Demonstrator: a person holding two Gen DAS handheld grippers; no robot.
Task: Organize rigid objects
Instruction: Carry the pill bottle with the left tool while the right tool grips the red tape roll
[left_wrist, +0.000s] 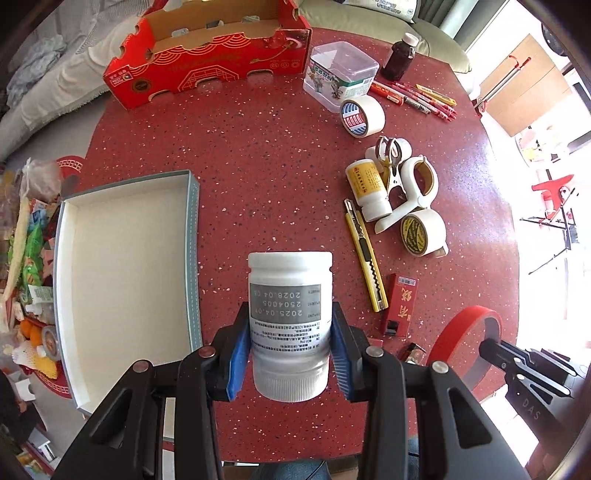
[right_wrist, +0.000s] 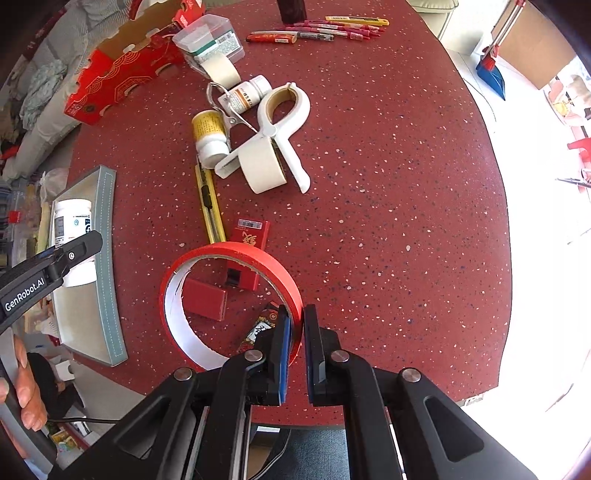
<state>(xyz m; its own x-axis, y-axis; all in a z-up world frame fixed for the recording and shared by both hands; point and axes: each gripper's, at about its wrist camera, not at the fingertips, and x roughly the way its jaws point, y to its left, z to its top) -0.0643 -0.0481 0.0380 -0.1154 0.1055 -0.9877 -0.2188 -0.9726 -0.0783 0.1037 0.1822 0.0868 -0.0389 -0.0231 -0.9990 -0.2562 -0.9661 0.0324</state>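
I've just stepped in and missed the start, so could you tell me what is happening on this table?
A person is sorting clutter on a red speckled table with two handheld grippers. The left gripper is clamped on a white plastic pill bottle, held beside an open grey-edged box that looks empty. The right gripper pinches the rim of a red tape roll. Utility knives, other tape rolls, small bottles and pens lie unsorted.

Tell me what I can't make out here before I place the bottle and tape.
- Tray floor, right wrist view: hidden behind its wall and the bottle.
- Red box interior, both views: hidden by its walls.
- Small red items inside the tape ring, right wrist: partly covered by the right gripper.
- Left gripper in left wrist view: bottle's cap label unseen.
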